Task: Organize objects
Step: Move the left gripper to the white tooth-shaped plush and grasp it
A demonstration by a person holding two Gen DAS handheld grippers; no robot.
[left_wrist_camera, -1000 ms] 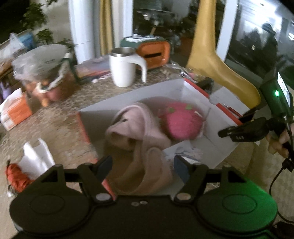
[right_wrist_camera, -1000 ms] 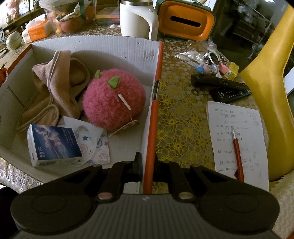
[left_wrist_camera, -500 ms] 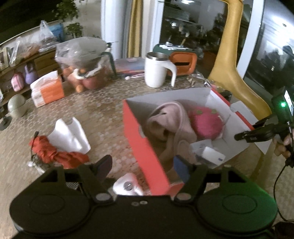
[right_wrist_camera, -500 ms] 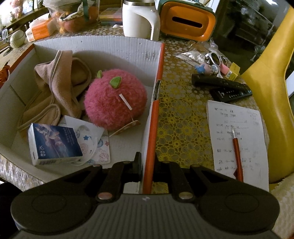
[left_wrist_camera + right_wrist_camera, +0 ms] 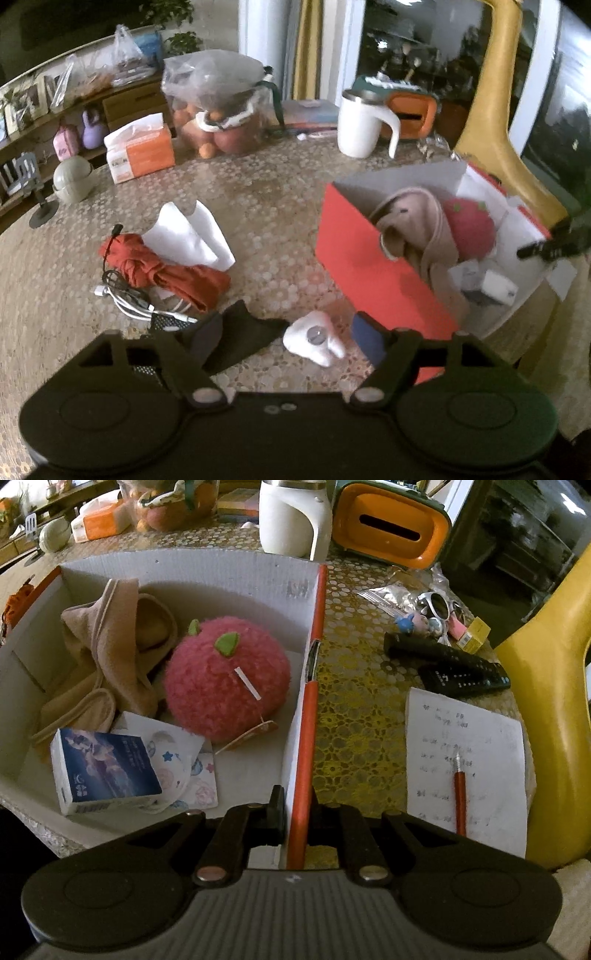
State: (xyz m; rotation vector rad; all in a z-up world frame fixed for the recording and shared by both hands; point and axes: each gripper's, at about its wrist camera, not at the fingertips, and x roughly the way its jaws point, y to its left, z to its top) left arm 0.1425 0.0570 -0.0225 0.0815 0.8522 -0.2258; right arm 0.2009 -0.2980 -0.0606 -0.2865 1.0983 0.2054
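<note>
An orange cardboard box [image 5: 362,258] with white inner walls [image 5: 207,576] stands on the table. Inside lie a beige cloth [image 5: 110,653], a pink plush ball [image 5: 225,686], a blue-and-white carton [image 5: 103,771] and a patterned card [image 5: 188,779]. My right gripper [image 5: 297,812] is shut on the box's near orange wall. My left gripper [image 5: 288,328] hangs over the table left of the box, its jaws opening. A small white tooth-shaped object [image 5: 316,341] lies on the table between them, untouched. A black cloth [image 5: 240,336] lies by the left finger.
Left of the box lie a red folded umbrella [image 5: 162,269], white paper [image 5: 188,236] and white cables [image 5: 125,299]. A white mug [image 5: 360,125], orange tissue holder [image 5: 388,531], fruit bag [image 5: 218,107] stand behind. Remotes [image 5: 454,664], a note with pen [image 5: 461,760] lie right.
My left gripper has swung left, away from above the box, to over the table beside it, and its jaws stand wider. The right gripper keeps its grip on the box wall.
</note>
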